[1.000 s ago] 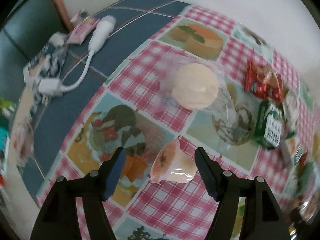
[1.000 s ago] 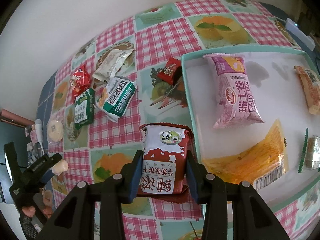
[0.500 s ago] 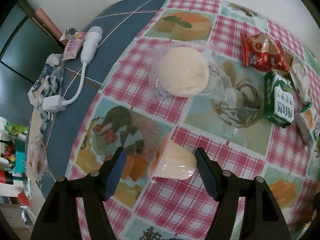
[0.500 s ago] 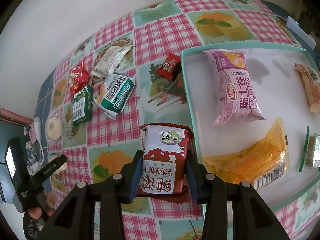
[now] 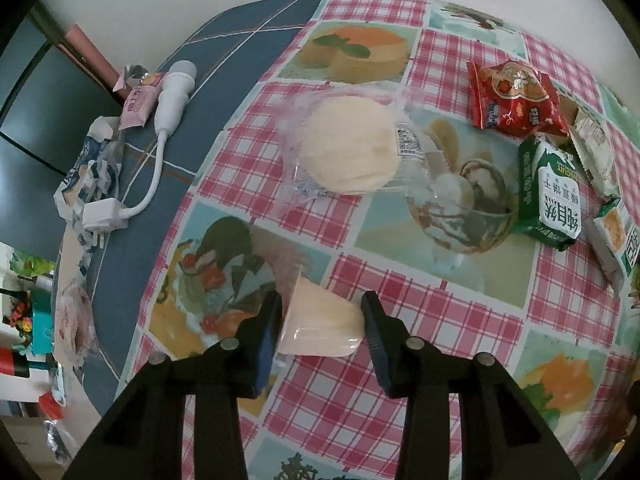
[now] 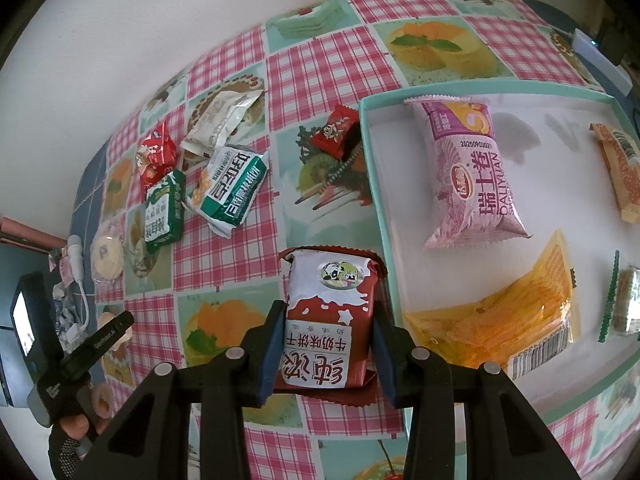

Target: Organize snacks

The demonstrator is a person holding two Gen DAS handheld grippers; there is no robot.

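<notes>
2 tools, left tool [image 5: 322,320] closing around jelly cup [image 5: 320,330], right tool [image 6: 325,336] clamping biscuit pack [image 6: 326,320]

My view takes in a table covered by a pink-checked cloth [image 5: 420,312] printed with panels of cakes, fruit and ice cream. At its left end the cloth gives way to a dark blue surface [image 5: 224,92] crossed by thin pale lines. On that surface lies a white charger plug [image 5: 105,216], its cable curving up to a white cylindrical device [image 5: 175,94]. Just beside the plug sits a crumpled blue-and-white wrapper [image 5: 86,172]. Behind the table rises a plain white wall [image 6: 140,32]. A reddish-brown bar [image 5: 94,54] leans at the wall's left edge.
</notes>
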